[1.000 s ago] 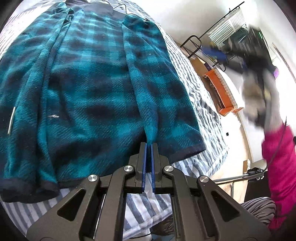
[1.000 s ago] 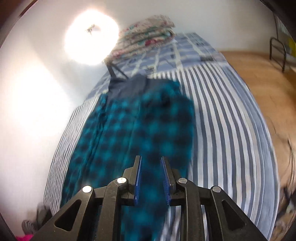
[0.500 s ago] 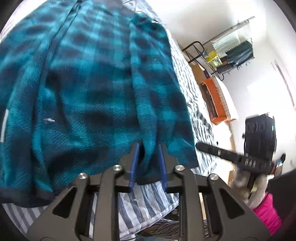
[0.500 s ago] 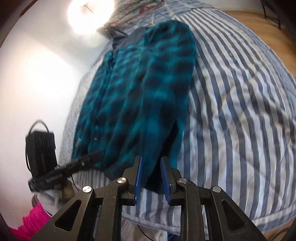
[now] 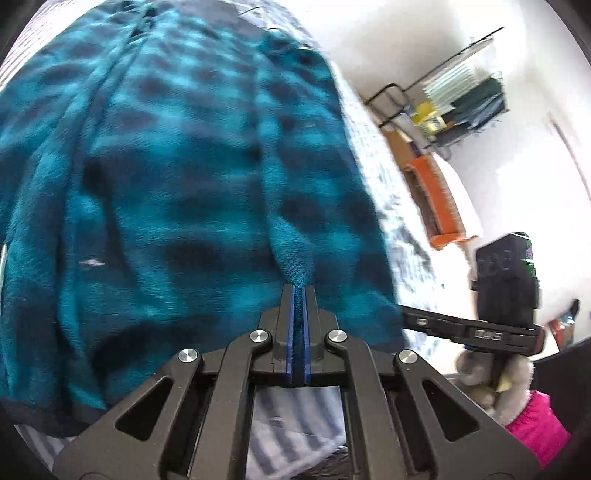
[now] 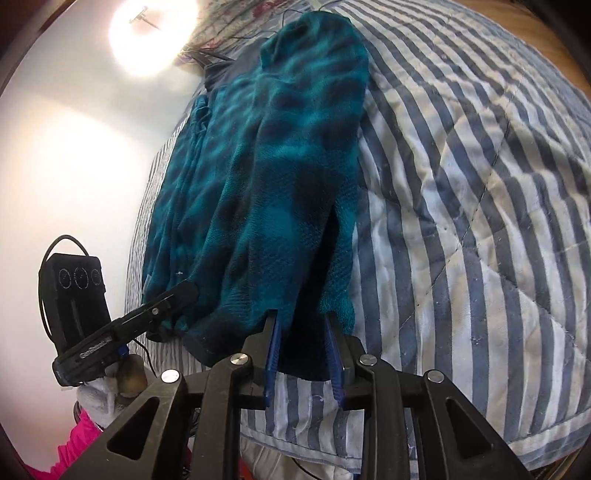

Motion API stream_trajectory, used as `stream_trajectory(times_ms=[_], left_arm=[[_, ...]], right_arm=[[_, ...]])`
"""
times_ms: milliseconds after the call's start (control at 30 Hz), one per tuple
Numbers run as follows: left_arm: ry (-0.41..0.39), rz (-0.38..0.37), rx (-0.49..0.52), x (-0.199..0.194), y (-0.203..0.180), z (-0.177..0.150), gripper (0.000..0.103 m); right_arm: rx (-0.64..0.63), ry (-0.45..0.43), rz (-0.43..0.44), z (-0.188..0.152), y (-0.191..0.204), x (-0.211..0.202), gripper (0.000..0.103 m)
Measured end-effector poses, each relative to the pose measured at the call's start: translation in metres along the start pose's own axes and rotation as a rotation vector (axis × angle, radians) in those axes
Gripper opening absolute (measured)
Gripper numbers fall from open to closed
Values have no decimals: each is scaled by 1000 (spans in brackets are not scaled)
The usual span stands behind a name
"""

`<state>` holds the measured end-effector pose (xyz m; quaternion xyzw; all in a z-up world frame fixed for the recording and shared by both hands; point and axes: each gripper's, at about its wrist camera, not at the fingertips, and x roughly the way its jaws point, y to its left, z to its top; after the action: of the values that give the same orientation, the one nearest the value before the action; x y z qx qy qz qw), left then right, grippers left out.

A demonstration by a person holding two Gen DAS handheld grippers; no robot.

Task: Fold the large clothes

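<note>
The teal plaid fleece garment (image 5: 177, 192) lies spread on a bed with a blue-and-white striped quilt (image 6: 480, 184). Its long axis runs from the near edge of the bed to the far end: dark hem band near, dark collar part far. In the right wrist view the garment (image 6: 266, 177) occupies the left part of the quilt, with bare striped quilt to its right.

Surroundings, left to right. In the right wrist view a bright lamp (image 6: 147, 33) glares at far left on the white wall, with patterned bedding at the far end of the bed. In the left wrist view, right of the bed, stand a dark metal rack (image 5: 465, 96) holding folded items and an orange crate (image 5: 439, 199) on the floor. A pink sleeve (image 5: 535, 424) shows at lower right.

Left hand-held gripper (image 5: 298, 291): fingers pressed together with only a thin sliver between them, pinching a raised ridge of fleece just above the near hem. The fabric peaks into the fingertips.

Right hand-held gripper (image 6: 301, 325): fingers partly apart, with the dark hem corner at the garment's near right edge sitting between them; fabric touches the left finger (image 6: 271, 343). Whether the pads truly clamp it cannot be told. The right edge of the garment is lifted off the quilt, a dark gap beneath it.
</note>
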<state>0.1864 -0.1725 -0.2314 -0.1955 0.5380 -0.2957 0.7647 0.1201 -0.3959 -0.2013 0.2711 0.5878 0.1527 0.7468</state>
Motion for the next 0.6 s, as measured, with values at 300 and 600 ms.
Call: stream_trajectory(times_ms=[300, 600], left_arm=[[-7, 27, 18, 2, 2, -3, 1], [-5, 53, 52, 3, -1, -8, 1]], right_arm=[[-6, 15, 30, -4, 8, 12, 44], [-75, 12, 39, -4, 24, 14, 0]])
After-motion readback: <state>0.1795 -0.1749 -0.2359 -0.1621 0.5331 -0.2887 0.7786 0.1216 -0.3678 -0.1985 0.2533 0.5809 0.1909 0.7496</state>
